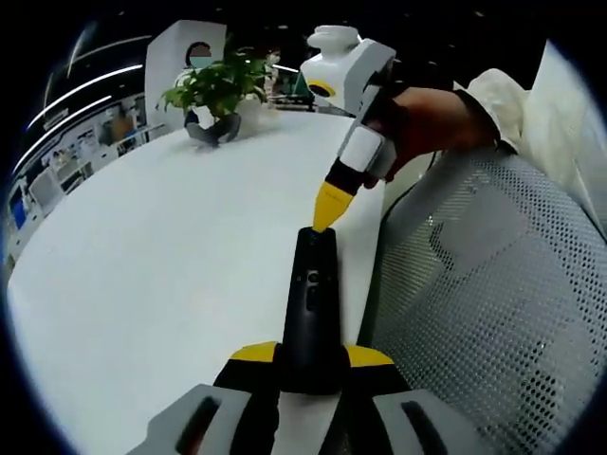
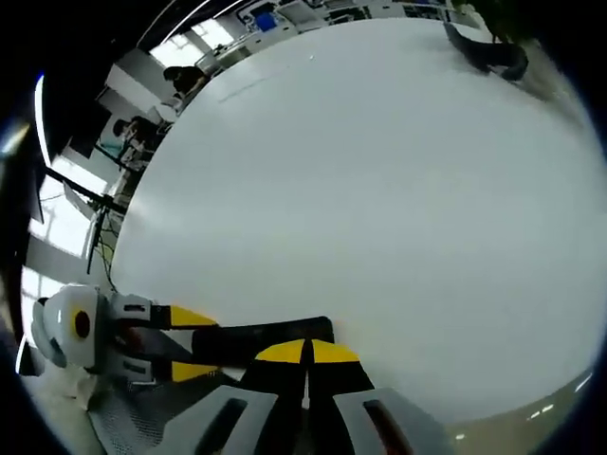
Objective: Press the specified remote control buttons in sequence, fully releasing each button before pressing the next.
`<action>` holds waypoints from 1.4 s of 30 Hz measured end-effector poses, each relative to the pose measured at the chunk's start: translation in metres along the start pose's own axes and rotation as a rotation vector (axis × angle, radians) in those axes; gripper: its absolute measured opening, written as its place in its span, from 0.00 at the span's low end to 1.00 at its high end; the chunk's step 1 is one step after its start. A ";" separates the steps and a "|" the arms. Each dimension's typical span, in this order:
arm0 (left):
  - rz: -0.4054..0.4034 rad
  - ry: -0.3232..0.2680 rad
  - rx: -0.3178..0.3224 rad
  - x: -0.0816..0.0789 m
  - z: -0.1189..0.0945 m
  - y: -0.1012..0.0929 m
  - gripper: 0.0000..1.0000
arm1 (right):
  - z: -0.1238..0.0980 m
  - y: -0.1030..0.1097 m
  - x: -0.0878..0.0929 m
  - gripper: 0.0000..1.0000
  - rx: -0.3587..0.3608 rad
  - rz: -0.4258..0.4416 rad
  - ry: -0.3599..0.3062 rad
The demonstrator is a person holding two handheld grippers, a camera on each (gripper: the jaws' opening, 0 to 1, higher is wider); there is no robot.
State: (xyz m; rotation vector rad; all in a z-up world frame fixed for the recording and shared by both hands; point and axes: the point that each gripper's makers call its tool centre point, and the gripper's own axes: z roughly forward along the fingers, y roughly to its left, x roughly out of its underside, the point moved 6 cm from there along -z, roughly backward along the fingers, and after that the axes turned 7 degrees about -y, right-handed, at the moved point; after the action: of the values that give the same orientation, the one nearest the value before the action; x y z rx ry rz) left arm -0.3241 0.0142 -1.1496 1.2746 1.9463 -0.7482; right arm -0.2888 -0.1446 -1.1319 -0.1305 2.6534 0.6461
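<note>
A: Where's the remote (image 1: 311, 313) right now?

B: Clamped at its near end between the yellow-tipped jaws of the left hand-held gripper (image 1: 311, 365), sticking out over the white table (image 1: 171, 246) close to its edge. You can also see it from the right gripper view, a dark bar (image 2: 270, 339) held by the left hand-held gripper (image 2: 190, 343).

A: And the right hand-held gripper (image 1: 325, 213)?

B: Its jaws are together into one yellow point, sitting right at the far end of the remote. I can't tell whether it's actually touching or just above. In its own view the closed tip (image 2: 305, 353) overlaps the remote's end.

A: So what could go wrong?

B: A few things, as I judge it. The remote is gripped at one end only, so a push at the far end could lever it down or twist it in the jaws. The tip seems to be beyond the buttons (image 1: 311, 284), so it may press bare casing. And a blunt tip could catch two buttons at once.

A: Anything about the release?

B: If the tip only eases off without lifting clear, the button may not fully spring back. Also, the mesh chair (image 1: 493, 313) is just beside the table edge, so a dropped remote could fall off.

A: The plant (image 1: 220, 90)?

B: Well apart, no risk there.
</note>
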 end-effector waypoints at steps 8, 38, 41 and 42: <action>0.000 0.002 -0.004 0.000 0.000 -0.001 0.24 | 0.002 0.000 -0.001 0.00 0.018 -0.015 -0.001; -0.007 -0.002 -0.011 0.001 0.002 -0.001 0.24 | 0.003 0.004 0.000 0.00 -0.070 0.066 -0.022; -0.003 -0.004 -0.011 0.000 0.002 -0.001 0.24 | 0.004 0.004 0.002 0.00 -0.052 0.042 -0.005; -0.003 -0.004 -0.011 0.000 0.002 -0.001 0.24 | 0.004 0.002 0.003 0.00 -0.031 0.006 0.005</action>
State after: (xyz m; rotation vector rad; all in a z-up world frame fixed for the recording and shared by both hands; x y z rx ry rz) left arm -0.3243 0.0124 -1.1512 1.2629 1.9471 -0.7398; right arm -0.2902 -0.1407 -1.1353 -0.1324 2.6502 0.6894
